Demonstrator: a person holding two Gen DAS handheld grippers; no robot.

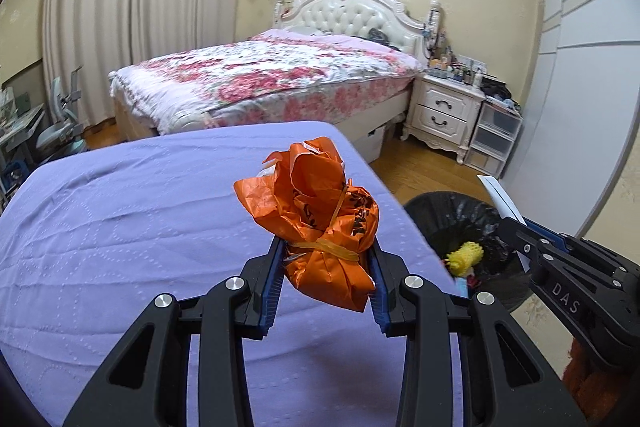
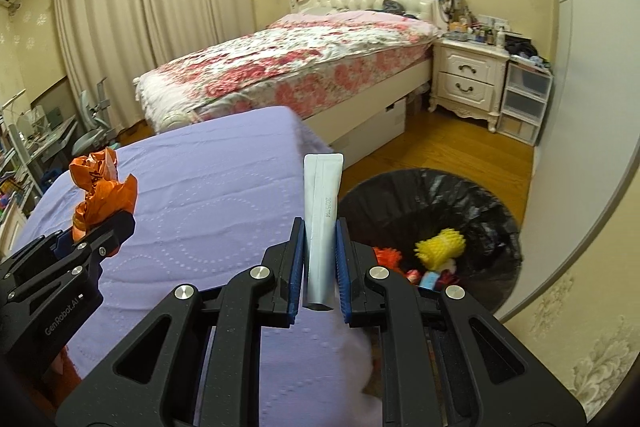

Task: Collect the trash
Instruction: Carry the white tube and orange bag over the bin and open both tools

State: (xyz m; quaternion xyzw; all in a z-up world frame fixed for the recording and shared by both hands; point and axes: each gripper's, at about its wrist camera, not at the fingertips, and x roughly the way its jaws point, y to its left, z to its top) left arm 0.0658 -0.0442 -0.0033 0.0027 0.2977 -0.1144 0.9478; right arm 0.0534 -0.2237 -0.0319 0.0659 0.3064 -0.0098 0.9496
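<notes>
the left hand-held gripper (image 1: 326, 251) is clamping an orange bag (image 1: 320, 215) bound with a rubber band, holding it above the purple cloth (image 1: 140, 227), left of the bin (image 1: 452, 215). the right hand-held gripper (image 2: 320, 227) is pinching a white sachet (image 2: 322, 211) upright, just left of the bin, over the cloth's edge. the black-lined bin is holding a yellow foam net (image 2: 440, 245) and other scraps.

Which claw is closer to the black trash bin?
Right. The right gripper, holding a white packet, sits beside the trash bin; the left gripper, holding an orange bag, is over the purple cloth.
</notes>
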